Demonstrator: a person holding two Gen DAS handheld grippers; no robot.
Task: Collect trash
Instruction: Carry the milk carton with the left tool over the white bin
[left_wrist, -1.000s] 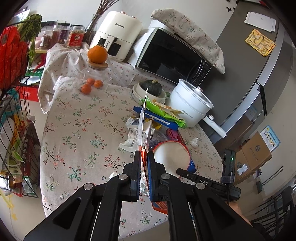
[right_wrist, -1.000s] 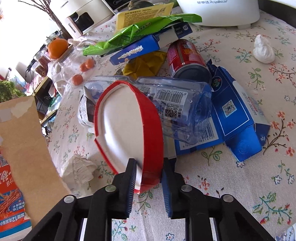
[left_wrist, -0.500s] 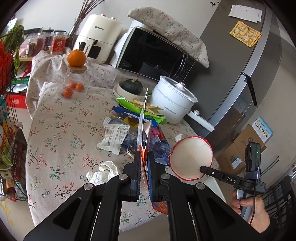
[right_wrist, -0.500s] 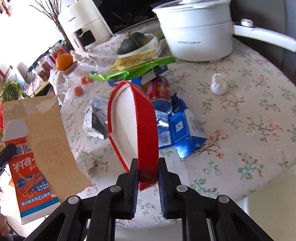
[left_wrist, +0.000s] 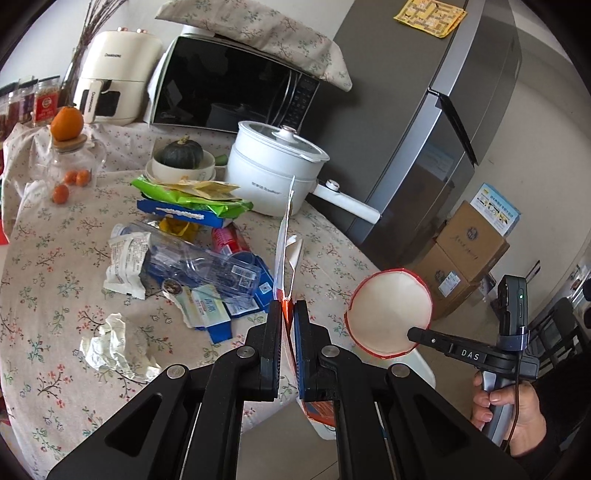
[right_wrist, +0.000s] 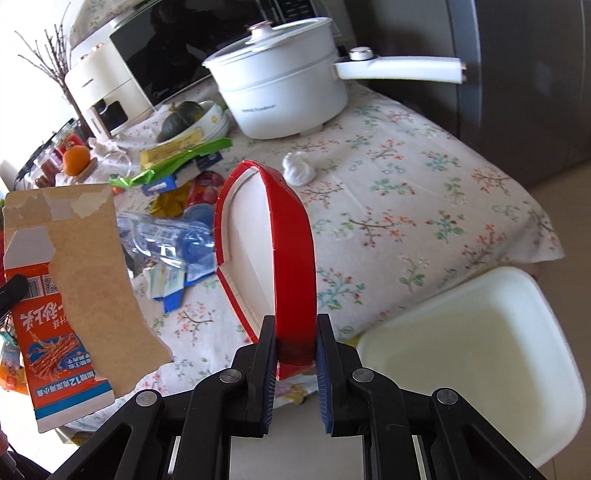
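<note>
Gripping the wall of a red paper bowl (right_wrist: 291, 258), the right gripper (right_wrist: 295, 332) has both pads pressed on the rim, the bowl on its side with the white inside facing left; seen from the left wrist the same bowl (left_wrist: 389, 314) hangs in the air just off the table edge. Left gripper (left_wrist: 288, 325) is clamped on a flattened orange snack carton (right_wrist: 74, 288), seen edge-on between its pads, torn brown flap uppermost. Below the bowl, beside the table, a white bin (right_wrist: 480, 354) stands with its mouth open. On the floral tablecloth (left_wrist: 55, 295): crumpled white tissue (left_wrist: 110, 343) nearest, then a crushed clear plastic bottle (left_wrist: 207, 269) lying over blue cartons (left_wrist: 251, 295), a red can (left_wrist: 229, 238) behind it, a green wrapper (left_wrist: 192, 199) on a blue box. Farther back: white electric pot (left_wrist: 273, 173), lid on, handle towards the fridge (left_wrist: 443, 110); microwave (left_wrist: 229, 96) against the wall
</note>
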